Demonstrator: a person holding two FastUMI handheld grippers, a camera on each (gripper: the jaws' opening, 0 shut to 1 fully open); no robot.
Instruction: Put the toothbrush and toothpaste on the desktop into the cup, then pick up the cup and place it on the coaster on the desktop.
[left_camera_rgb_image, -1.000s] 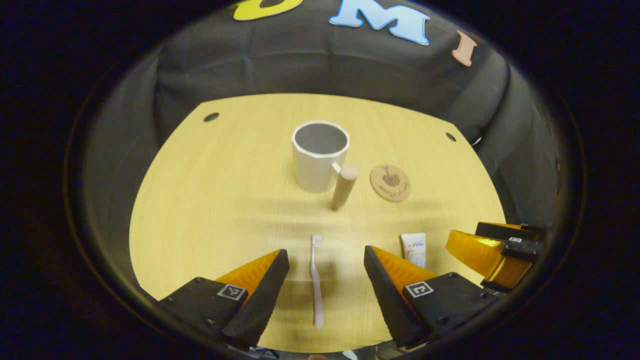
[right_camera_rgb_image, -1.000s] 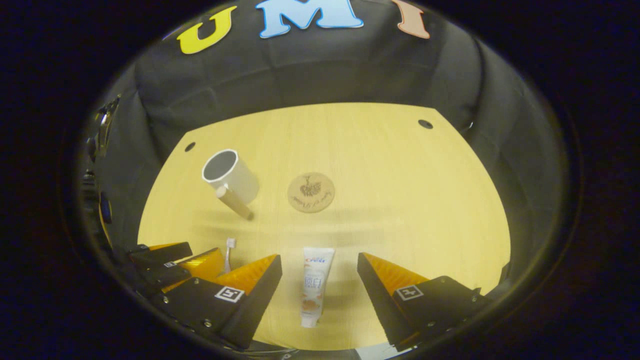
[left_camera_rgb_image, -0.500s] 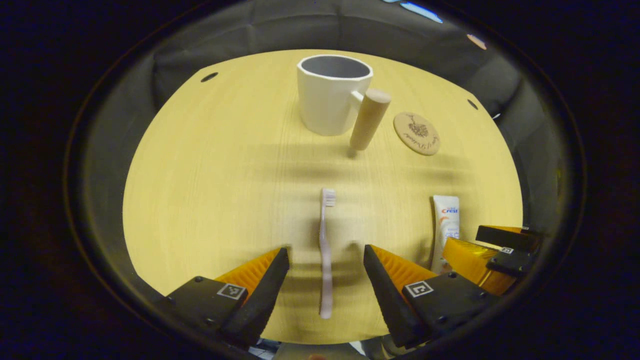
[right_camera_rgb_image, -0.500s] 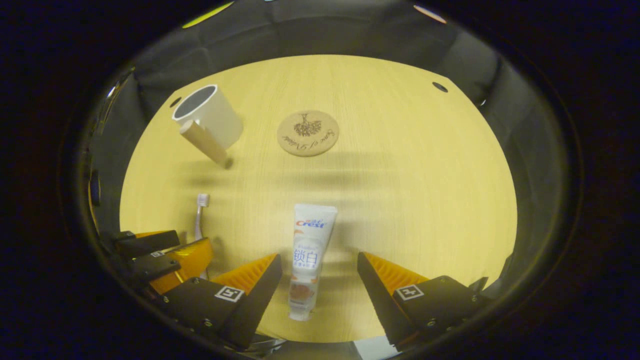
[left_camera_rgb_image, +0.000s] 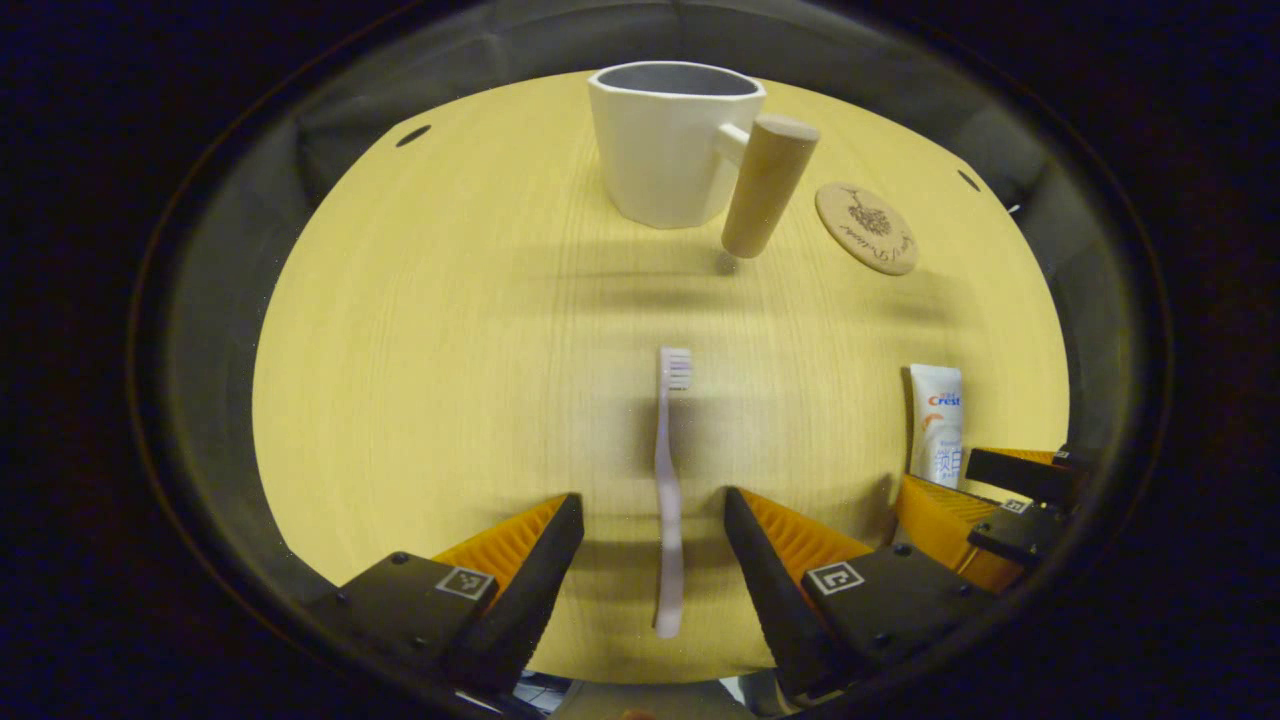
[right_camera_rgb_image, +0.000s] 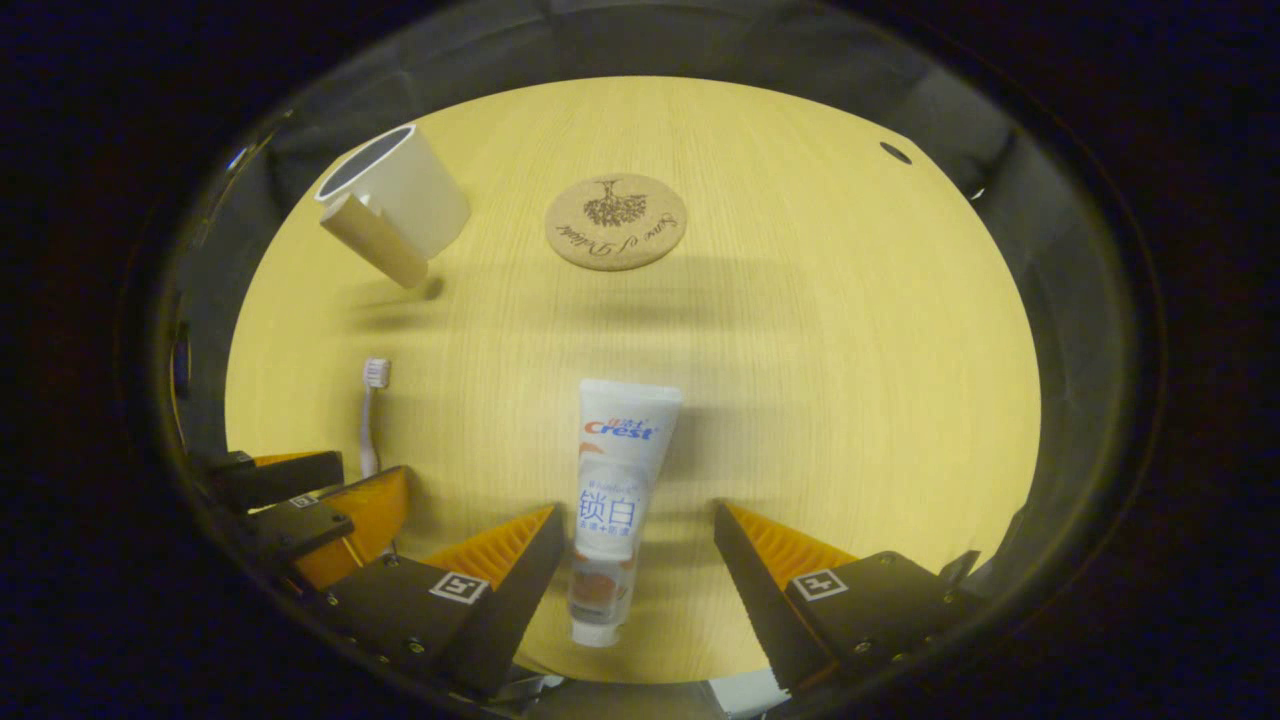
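We're on the pickup: left gripper (left_camera_rgb_image: 648, 560) straddles the toothbrush (left_camera_rgb_image: 668, 500), right gripper (right_camera_rgb_image: 635, 570) straddles the toothpaste (right_camera_rgb_image: 612, 500), fingers apart. Next we'd lower and clamp both, then carry them to the cup (left_camera_rgb_image: 670, 145).

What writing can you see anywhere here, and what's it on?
Toothpaste: printed label with a brand word and large characters; I don't read labels out.
Coaster: curved script under a plant drawing, too small to read with certainty.
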